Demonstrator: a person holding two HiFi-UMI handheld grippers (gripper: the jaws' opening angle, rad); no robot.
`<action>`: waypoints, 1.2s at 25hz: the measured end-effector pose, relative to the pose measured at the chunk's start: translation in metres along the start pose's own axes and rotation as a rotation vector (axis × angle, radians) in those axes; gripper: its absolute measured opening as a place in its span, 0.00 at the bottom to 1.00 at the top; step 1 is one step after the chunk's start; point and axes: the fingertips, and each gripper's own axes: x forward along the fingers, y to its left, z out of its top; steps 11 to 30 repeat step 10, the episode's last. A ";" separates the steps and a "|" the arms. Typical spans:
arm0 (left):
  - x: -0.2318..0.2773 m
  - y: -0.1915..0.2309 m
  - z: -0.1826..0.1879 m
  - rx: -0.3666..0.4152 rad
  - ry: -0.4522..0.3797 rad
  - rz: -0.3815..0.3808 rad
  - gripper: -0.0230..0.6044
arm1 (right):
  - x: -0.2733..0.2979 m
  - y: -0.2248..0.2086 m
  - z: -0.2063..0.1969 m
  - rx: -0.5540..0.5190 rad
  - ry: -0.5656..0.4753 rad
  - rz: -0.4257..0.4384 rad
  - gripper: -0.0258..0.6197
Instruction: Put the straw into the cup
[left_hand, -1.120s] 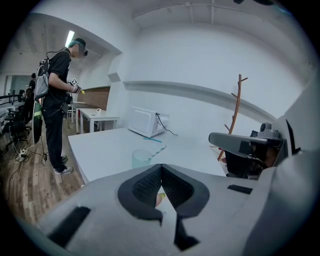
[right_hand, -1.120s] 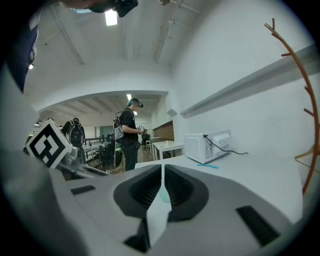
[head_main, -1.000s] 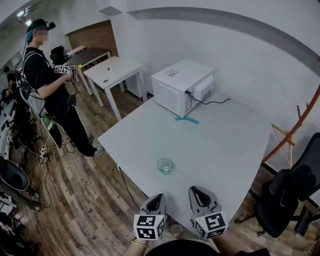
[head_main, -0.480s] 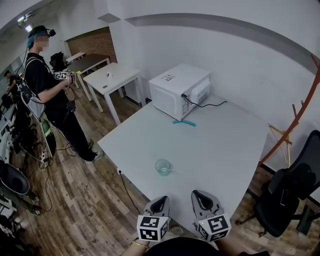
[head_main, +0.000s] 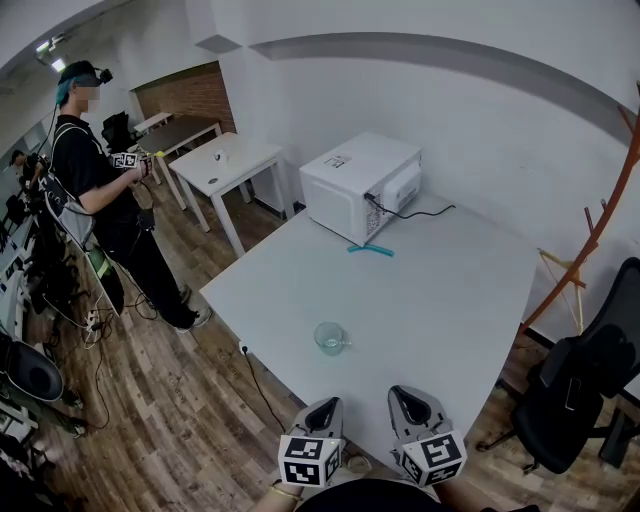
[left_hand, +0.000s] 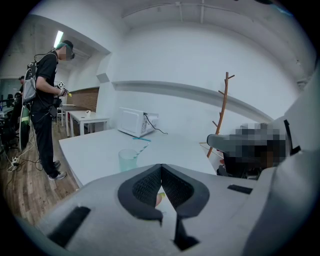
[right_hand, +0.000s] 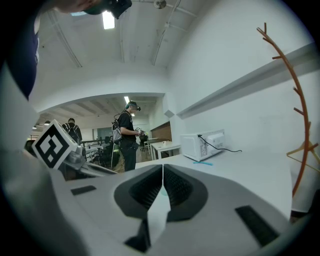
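Left gripper (head_main: 320, 412) and right gripper (head_main: 408, 404) clenched empty at table (head_main: 450, 300) edge; straw (head_main: 371, 249) lies beside microwave (head_main: 362, 184), beyond cup (head_main: 329, 336): best to open 1 gripper, reach past cup, pinch straw mid-length.

White walls (head_main: 480, 110); brick panel (head_main: 190, 90) far left. Wood-plank floor (head_main: 160, 400). Large white table (head_main: 440, 290) bearing a microwave (head_main: 355, 180) at its far edge; small white table (head_main: 225, 160) and dark table (head_main: 185, 128) beyond. Black chair (head_main: 580, 385) right; orange coat stand (left_hand: 224, 97) by wall. Strip light (left_hand: 58, 38) overhead
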 end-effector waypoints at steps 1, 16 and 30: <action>-0.001 0.000 0.000 -0.002 0.000 0.001 0.06 | 0.000 0.001 0.000 0.001 0.000 0.001 0.09; -0.006 0.002 -0.004 -0.013 -0.004 0.008 0.06 | -0.001 0.007 0.001 0.001 -0.006 0.010 0.09; -0.006 0.002 -0.004 -0.013 -0.004 0.008 0.06 | -0.001 0.007 0.001 0.001 -0.006 0.010 0.09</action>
